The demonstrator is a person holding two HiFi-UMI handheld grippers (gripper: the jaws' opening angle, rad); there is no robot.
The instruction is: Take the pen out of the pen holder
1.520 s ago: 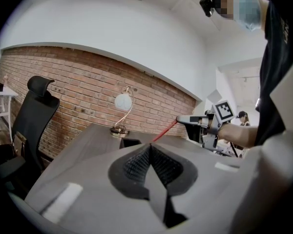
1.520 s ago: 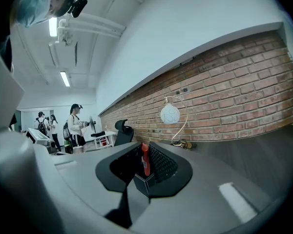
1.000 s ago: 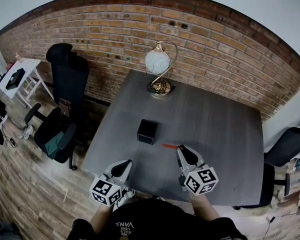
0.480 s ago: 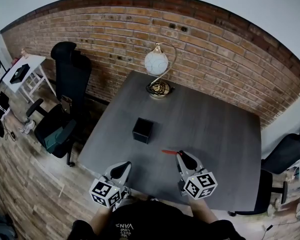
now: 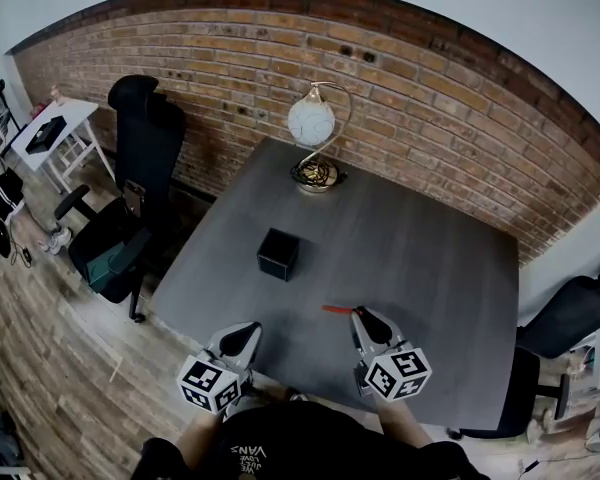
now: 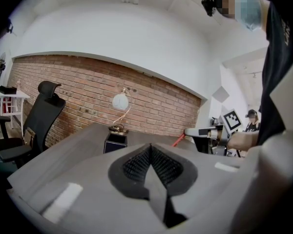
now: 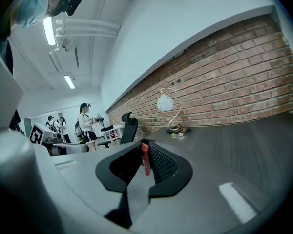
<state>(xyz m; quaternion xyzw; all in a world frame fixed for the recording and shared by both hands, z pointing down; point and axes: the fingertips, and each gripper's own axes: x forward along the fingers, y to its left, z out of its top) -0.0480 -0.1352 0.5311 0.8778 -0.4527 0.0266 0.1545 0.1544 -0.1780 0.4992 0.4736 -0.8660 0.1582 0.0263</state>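
The black square pen holder (image 5: 278, 254) stands on the grey table (image 5: 420, 238), left of its middle, and also shows in the left gripper view (image 6: 115, 143). My right gripper (image 5: 358, 313) is shut on a red pen (image 5: 337, 309) that sticks out leftward, level, well short of the holder. In the right gripper view the pen (image 7: 145, 159) stands between the ribbed pads of that gripper (image 7: 144, 147). My left gripper (image 5: 254, 326) hovers by the table's near edge, shut with nothing in it (image 6: 150, 147). From there the pen (image 6: 178, 140) shows off to the right.
A lamp with a white globe (image 5: 313, 124) stands at the table's far edge by the brick wall. A black office chair (image 5: 140, 168) sits left of the table, and another (image 5: 580, 313) at the right. People stand far off in the right gripper view.
Both grippers have drawn back toward the table's near edge, the right one carrying the pen. The gap between pen and holder has widened.
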